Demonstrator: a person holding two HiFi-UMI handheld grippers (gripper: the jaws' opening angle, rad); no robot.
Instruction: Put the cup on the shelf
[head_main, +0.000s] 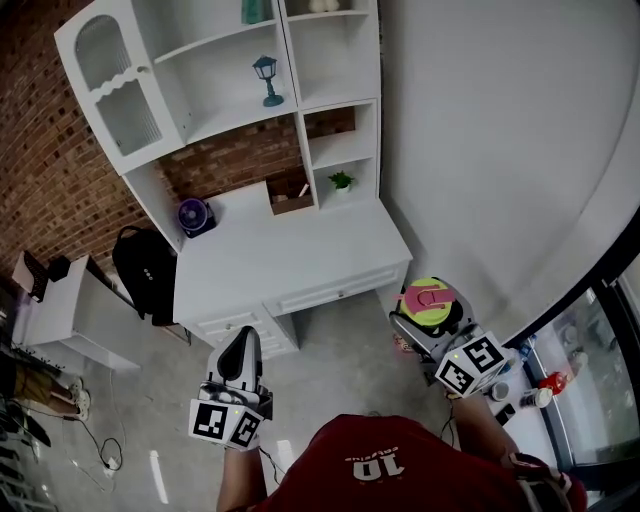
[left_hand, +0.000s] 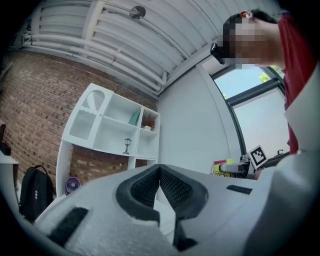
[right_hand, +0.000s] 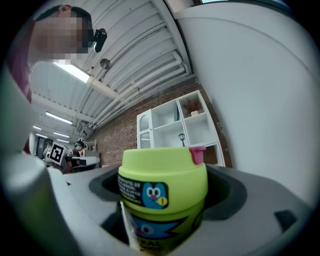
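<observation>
A lime-green cup (head_main: 430, 303) with a pink lid tab sits upright between the jaws of my right gripper (head_main: 428, 312), which is shut on it. The right gripper view shows the cup (right_hand: 162, 192) close up with a blue cartoon label, filling the space between the pads. My left gripper (head_main: 243, 342) is held out at the lower left, shut with nothing in it; its tips (left_hand: 160, 169) meet. The white shelf unit (head_main: 232, 120) stands on the desk ahead, well away from both grippers. In the left gripper view the cup (left_hand: 222, 168) shows at the right.
The white desk (head_main: 290, 255) carries a purple fan (head_main: 192, 215) and a wooden box (head_main: 292, 196). A blue lantern figure (head_main: 267, 80), a teal vase (head_main: 255, 10) and a small plant (head_main: 341, 181) occupy shelf compartments. A black backpack (head_main: 145, 270) leans left of the desk. A curved white wall rises at the right.
</observation>
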